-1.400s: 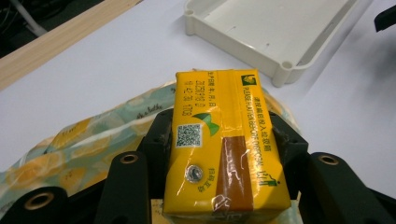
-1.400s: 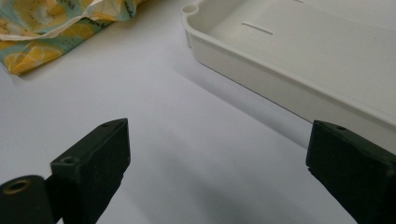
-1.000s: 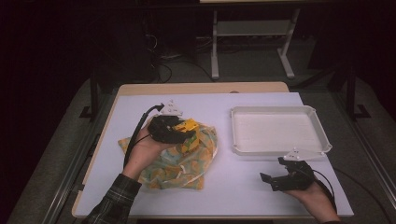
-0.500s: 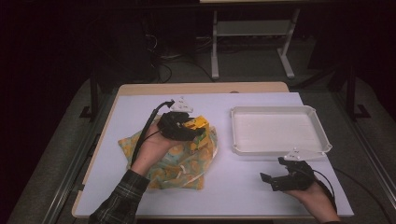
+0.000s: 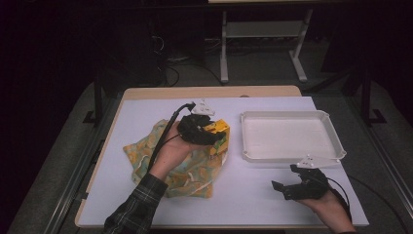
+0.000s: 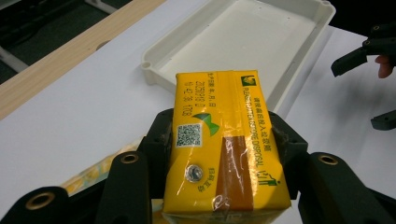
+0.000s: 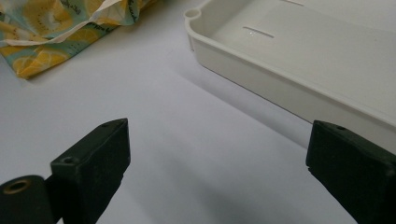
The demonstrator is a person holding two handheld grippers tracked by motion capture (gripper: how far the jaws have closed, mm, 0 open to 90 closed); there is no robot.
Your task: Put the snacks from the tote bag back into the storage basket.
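Note:
My left gripper (image 5: pixel 214 138) is shut on a yellow drink carton (image 5: pixel 217 131), held above the right edge of a yellow-patterned cloth bag (image 5: pixel 185 168). In the left gripper view the yellow drink carton (image 6: pixel 224 149) sits clamped between the two black jaws, with the white tray (image 6: pixel 243 42) just beyond it. My right gripper (image 5: pixel 287 184) rests low near the table's front right, jaws wide apart and nothing between them. In the right gripper view its fingers (image 7: pixel 93 158) frame bare table, with the white tray (image 7: pixel 299 79) ahead and the cloth bag (image 7: pixel 60 28) at the upper left.
The white tray (image 5: pixel 292 156) stands at the right of the white table top (image 5: pixel 141 117), with nothing lying in it. A wooden table edge (image 5: pixel 209 91) runs along the back. A metal stand (image 5: pixel 263 34) stands on the dark floor behind.
My left gripper has lifted the yellow carton up off the bag and carried it right, toward the tray. The right gripper has stayed in place.

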